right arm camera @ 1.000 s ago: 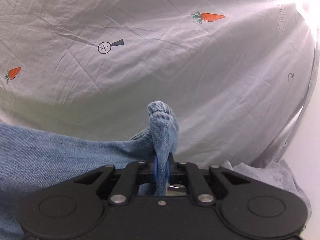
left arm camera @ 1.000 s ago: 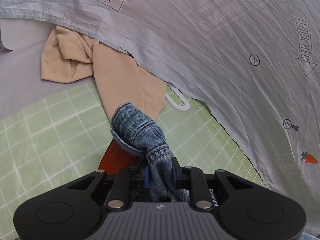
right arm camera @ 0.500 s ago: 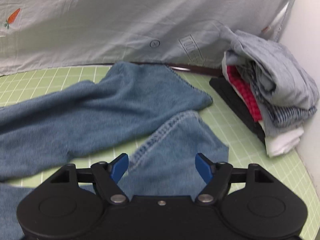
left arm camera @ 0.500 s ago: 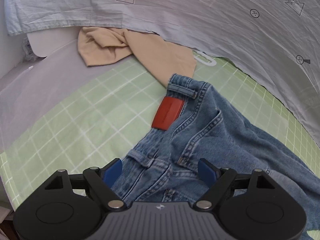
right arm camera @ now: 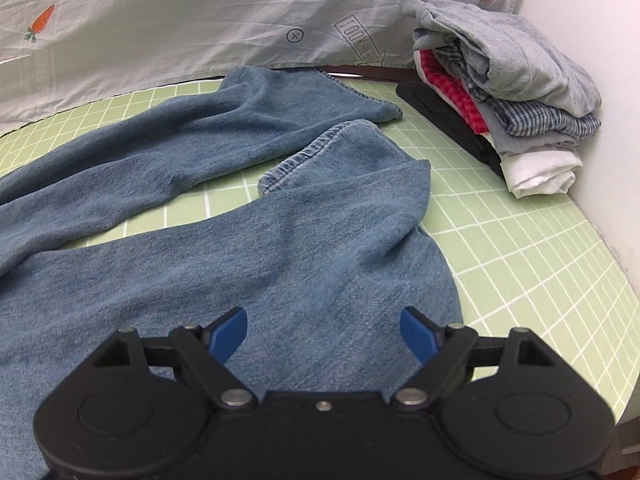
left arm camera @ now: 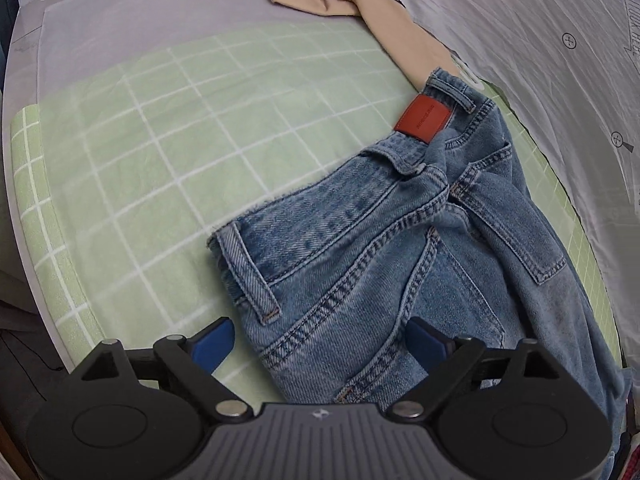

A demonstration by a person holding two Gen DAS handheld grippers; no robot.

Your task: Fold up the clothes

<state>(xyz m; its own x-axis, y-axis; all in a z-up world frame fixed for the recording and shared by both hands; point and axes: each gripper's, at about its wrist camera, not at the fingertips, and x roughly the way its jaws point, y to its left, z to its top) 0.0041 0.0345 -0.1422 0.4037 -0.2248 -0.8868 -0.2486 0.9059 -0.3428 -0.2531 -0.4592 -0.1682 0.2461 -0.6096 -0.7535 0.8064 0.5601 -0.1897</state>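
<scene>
Since a second ago both grippers have let go of the denim they were pinching, and the jeans now lie spread on the green grid mat instead of hanging bunched between the fingers. Compared with half a second ago, the waistband has shifted: its near corner now lies folded over toward the front of the mat.

The left gripper hovers over the waist end of the jeans with its jaws spread wide, nothing between the blue pads. One pad sits over the bare mat just beside the waistband's belt loop, the other over the seat of the jeans. The red leather patch on the waistband lies on the far side of the jeans from this gripper, close to the tan garment, which touches the waistband's far corner. The pale printed sheet runs along the far edge of the jeans.

The right gripper hangs over the lower legs of the jeans, its jaws also fully apart and empty. The two legs lie side by side, splitting apart toward the hems; the nearer hem is turned up slightly. Beyond the hems, well apart from the jeans, a stack of folded clothes sits at the corner of the mat against the white wall.
</scene>
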